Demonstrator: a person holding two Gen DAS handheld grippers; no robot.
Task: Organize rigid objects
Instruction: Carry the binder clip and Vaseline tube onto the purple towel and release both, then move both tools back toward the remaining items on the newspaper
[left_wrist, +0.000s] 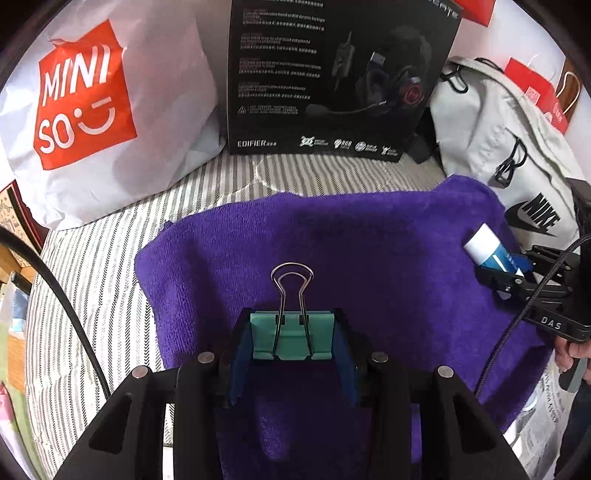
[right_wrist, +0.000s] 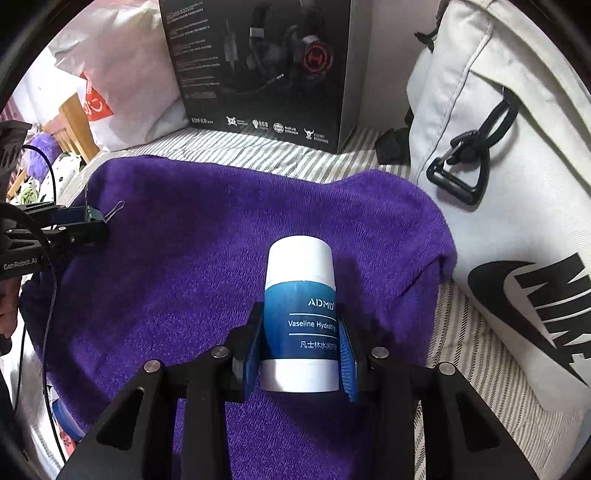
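Note:
My left gripper (left_wrist: 291, 332) is shut on a teal binder clip (left_wrist: 291, 338) with silver wire handles, held just above a purple towel (left_wrist: 369, 251). My right gripper (right_wrist: 300, 332) is shut on a blue and white Vaseline stick (right_wrist: 301, 314), held over the same towel (right_wrist: 207, 258). In the left wrist view the right gripper (left_wrist: 517, 275) with the stick (left_wrist: 487, 249) is at the towel's right edge. In the right wrist view the left gripper (right_wrist: 92, 221) with the clip (right_wrist: 96, 215) is at the towel's left edge.
The towel lies on a striped bedsheet (left_wrist: 110, 266). Behind it stand a white Miniso bag (left_wrist: 92, 110) and a black Edifier headset box (left_wrist: 332, 81). A white Nike bag (right_wrist: 517, 184) lies to the right. A wooden frame (right_wrist: 74, 125) is at far left.

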